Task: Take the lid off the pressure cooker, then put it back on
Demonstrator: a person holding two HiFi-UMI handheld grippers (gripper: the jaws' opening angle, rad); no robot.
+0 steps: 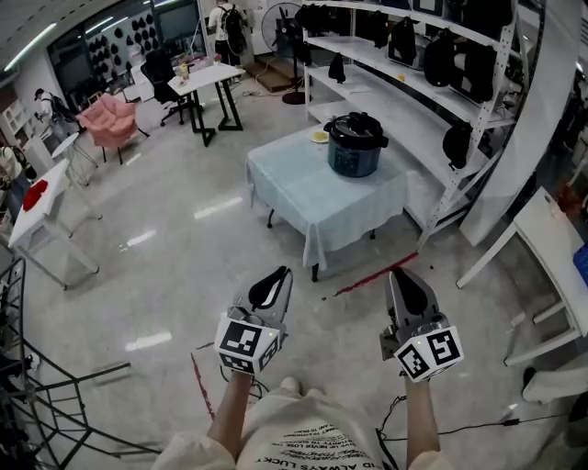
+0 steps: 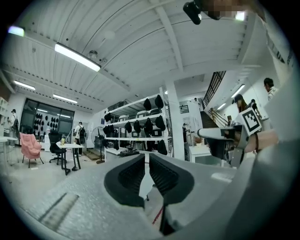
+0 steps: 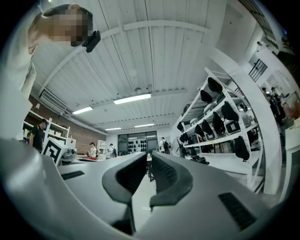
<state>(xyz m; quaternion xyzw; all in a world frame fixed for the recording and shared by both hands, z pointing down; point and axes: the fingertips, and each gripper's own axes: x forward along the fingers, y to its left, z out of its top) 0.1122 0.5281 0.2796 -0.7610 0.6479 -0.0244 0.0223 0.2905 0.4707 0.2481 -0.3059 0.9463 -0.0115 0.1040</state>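
Observation:
The pressure cooker [image 1: 354, 147], dark blue with its black lid [image 1: 356, 127] on top, stands on a table under a pale blue cloth [image 1: 312, 197], a few steps ahead of me. My left gripper [image 1: 278, 278] and right gripper [image 1: 401, 278] are held side by side low in the head view, over the floor and well short of the table. Both are shut with nothing between their jaws. The left gripper view shows its jaws [image 2: 146, 157] closed together, level, facing the shelves. In the right gripper view the jaws [image 3: 149, 157] are closed too and tilted slightly up.
White shelves [image 1: 404, 55] holding black bags run behind the table. Further back stand a white desk [image 1: 207, 78], a pink armchair [image 1: 108, 119] and a fan [image 1: 280, 23]. Red tape [image 1: 372, 275] marks the floor. There is a white bench [image 1: 551, 248] on the right and a black frame [image 1: 37, 404] at lower left.

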